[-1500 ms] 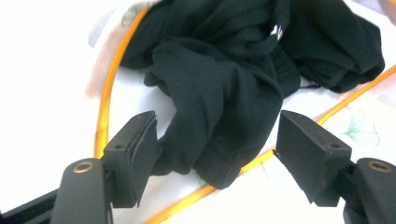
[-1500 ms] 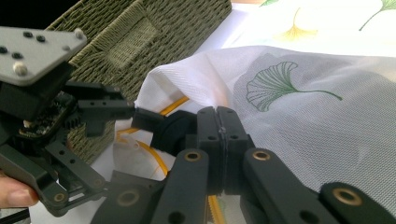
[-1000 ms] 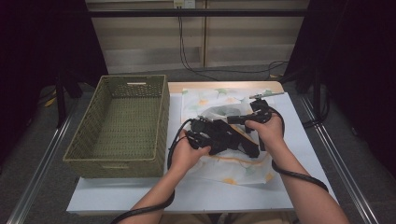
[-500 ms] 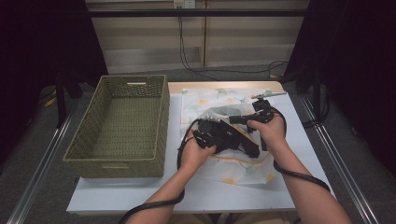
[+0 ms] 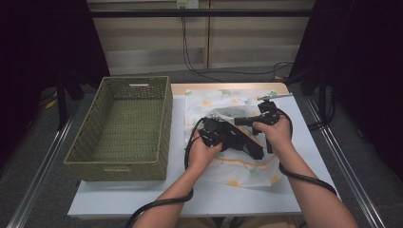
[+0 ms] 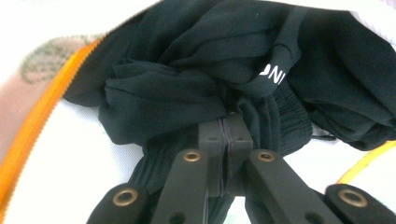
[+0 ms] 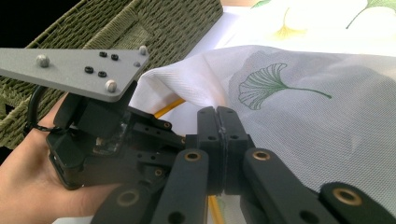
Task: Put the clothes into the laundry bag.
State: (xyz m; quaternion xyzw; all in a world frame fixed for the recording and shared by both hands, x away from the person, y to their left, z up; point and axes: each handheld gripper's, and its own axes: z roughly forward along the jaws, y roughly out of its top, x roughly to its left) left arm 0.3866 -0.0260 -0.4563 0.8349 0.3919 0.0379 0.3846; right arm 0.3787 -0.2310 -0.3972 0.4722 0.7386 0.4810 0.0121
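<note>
The left gripper (image 6: 225, 123) has its jaws pressed together on a fold of the black garment (image 6: 196, 79), having just been closing on it, and the cloth bunches right at the tips with its ribbed waistband running off to the right and a strip with white lettering curling above. That garment lies dead ahead of this gripper, tucked inside the mouth of the white mesh bag (image 7: 299, 98), whose orange zipper (image 6: 42, 112) sweeps down the left edge of the left gripper view. Over on the other side, the right gripper (image 7: 217, 114) also has its jaws pressed together, pinching what looks like the bag's upper edge near the zipper, though the cloth between the tips is hard to make out, so I judge it is holding the opening up. From above, the two grippers sit close together over the middle of the bag, the left one (image 5: 216, 135) nearer the woven basket (image 5: 119, 161) and the right one (image 5: 266, 116) farther up the surface (image 5: 304, 123). The garment's bulk stretches diagonally toward the person's right, so a pull back along that line looks like what frees it, or a push forward seats it deeper. How much of the garment sits inside the bag is hidden by hands and grippers in the high view
</note>
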